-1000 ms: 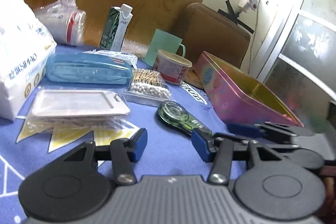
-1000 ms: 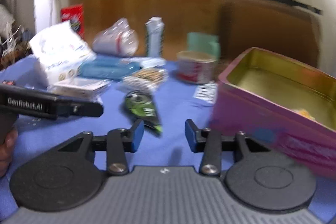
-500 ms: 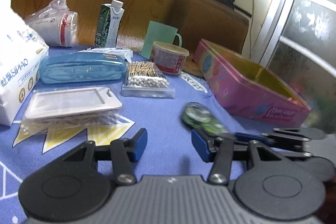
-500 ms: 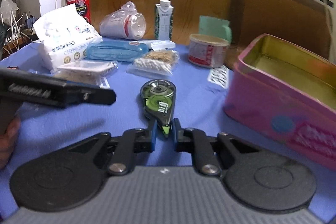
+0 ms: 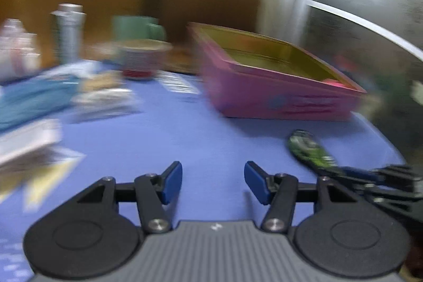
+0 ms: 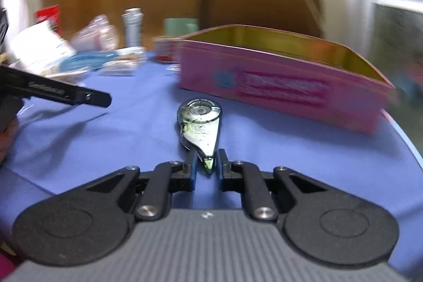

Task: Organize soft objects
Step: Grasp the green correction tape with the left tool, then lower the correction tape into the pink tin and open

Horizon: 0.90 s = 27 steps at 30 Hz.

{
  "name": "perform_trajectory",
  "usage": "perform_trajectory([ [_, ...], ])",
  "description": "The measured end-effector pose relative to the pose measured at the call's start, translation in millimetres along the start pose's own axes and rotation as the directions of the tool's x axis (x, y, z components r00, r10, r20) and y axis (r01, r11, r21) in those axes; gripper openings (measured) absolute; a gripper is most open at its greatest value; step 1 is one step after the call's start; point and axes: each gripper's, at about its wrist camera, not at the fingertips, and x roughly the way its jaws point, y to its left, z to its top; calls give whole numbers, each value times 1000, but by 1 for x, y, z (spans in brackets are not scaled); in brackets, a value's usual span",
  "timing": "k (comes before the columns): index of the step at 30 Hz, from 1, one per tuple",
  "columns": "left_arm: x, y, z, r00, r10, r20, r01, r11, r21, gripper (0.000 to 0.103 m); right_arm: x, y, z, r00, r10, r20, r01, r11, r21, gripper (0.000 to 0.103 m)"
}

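Note:
My right gripper (image 6: pixel 207 163) is shut on the narrow tip of a green correction tape dispenser (image 6: pixel 200 126), held over the blue tablecloth in front of the pink tin box (image 6: pixel 280 86). The dispenser also shows in the left wrist view (image 5: pixel 309 151), with the right gripper (image 5: pixel 351 172) behind it at the right. My left gripper (image 5: pixel 212 183) is open and empty above the cloth, left of the dispenser. The pink tin box (image 5: pixel 280 94) stands open with a gold inside and something pink in its near corner.
Blurred at the left are a tissue pack (image 6: pixel 39 49), a blue pouch (image 5: pixel 31 99), a cotton swab bag (image 5: pixel 103 99), a carton (image 5: pixel 67 33), a green mug (image 5: pixel 134 28) and a round tub (image 5: pixel 142 60). A brown chair back (image 6: pixel 259 7) stands behind the table.
The right gripper closed on the dispenser and has carried it right, toward the pink box. The left gripper has swung right and stays open; both views are motion blurred.

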Motion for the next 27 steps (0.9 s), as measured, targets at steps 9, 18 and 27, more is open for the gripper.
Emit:
perform_trajectory([
  [9,66,-76,27,908,-354,-223,348,935,-65,53,-19,-31,-21,999,-40,37,32,983,183,17],
  [18,75,-97,43,895,-399,-200,392,917,-78,32,-26,-44,-31,992,-16,123,-15,968,249,15],
  [27,77,-112,105,923,-376,-76,377,926,3,32,-27,-54,8,942,-106,320,50,983,178,15],
])
